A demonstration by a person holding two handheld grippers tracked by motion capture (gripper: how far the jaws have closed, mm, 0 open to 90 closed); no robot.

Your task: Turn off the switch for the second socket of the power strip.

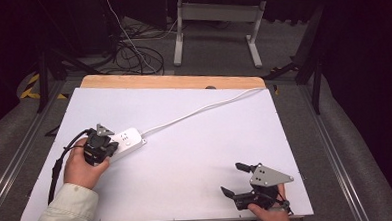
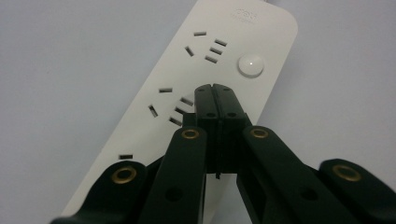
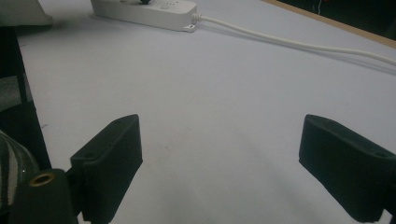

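We are seeing a faint embossed mark on the power strip (image 2: 187, 112), but we are finding it unreadable.

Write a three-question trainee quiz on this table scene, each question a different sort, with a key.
1. True or false: the left gripper has its jaws wide apart.
2. Over which thing is the left gripper's tip? A) the power strip B) the cord C) bare table
3. Fill in: the right gripper has its jaws ____ with nothing between them.

Key: 1 false, its jaws are together. 2 A, the tip is over the strip, near the round button. 3 open.
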